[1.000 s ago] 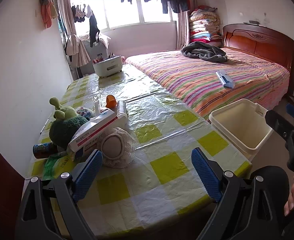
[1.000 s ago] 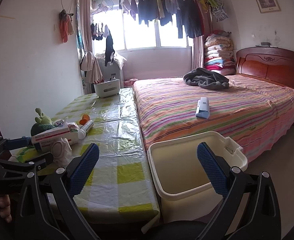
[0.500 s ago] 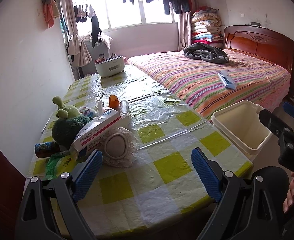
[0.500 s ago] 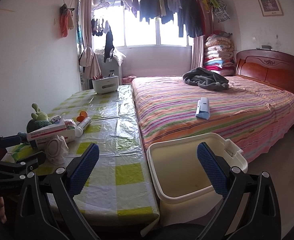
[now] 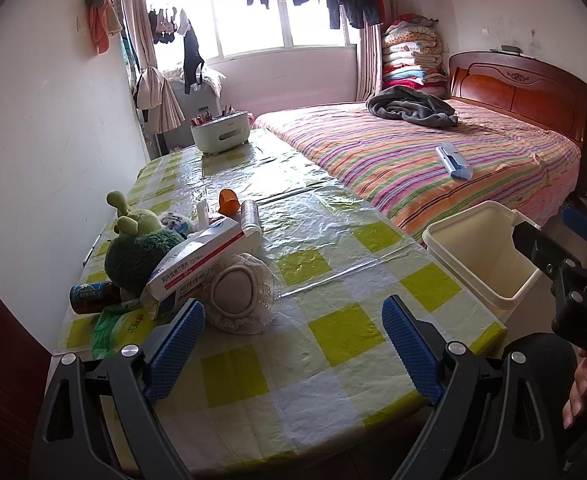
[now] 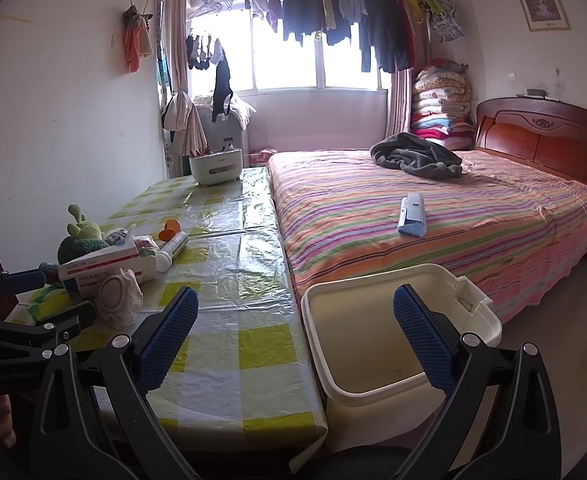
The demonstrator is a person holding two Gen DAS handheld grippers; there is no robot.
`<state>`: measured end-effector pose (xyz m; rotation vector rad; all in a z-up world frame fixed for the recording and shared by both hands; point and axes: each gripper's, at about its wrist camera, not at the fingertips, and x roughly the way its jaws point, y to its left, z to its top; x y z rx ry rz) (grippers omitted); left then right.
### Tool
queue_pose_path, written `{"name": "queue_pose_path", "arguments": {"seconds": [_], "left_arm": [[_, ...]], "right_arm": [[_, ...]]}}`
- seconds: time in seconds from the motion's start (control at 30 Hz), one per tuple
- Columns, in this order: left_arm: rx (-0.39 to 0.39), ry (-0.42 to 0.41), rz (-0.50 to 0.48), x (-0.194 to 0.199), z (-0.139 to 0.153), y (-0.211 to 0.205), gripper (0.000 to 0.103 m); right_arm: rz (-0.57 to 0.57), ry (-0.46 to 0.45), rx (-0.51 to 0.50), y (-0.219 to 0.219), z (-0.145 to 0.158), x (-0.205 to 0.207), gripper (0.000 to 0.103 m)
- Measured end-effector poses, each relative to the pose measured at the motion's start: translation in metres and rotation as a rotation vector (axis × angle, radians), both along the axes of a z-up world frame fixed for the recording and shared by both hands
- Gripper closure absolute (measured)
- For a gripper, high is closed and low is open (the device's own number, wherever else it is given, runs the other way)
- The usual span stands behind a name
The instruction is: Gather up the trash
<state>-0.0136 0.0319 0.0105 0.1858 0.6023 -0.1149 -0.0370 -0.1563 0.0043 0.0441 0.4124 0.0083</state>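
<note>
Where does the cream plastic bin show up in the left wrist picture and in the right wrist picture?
Left wrist view: the cream bin is at the right, past the table's right edge, partly behind the right gripper.
Right wrist view: the cream bin is at bottom centre, between table and bed.
Shared landmark: the white and red box on the table.

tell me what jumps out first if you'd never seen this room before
The heap of clutter at the near left end of the checked table draws the eye first: a green plush toy, a red and white box and a lacy round pad. Next come the empty cream bin beside the table and the striped bed behind it.
</note>
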Motion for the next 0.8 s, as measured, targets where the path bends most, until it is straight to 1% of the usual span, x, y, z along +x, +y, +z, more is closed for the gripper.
{"name": "queue_pose_path", "arguments": {"seconds": [0.8], "left_arm": [[-0.008, -0.005, 0.028, 0.001, 0.002, 0.009, 0.015]], "right_arm": [[0.053, 0.010, -0.005, 0.015, 0.002, 0.008, 0.006]]}}
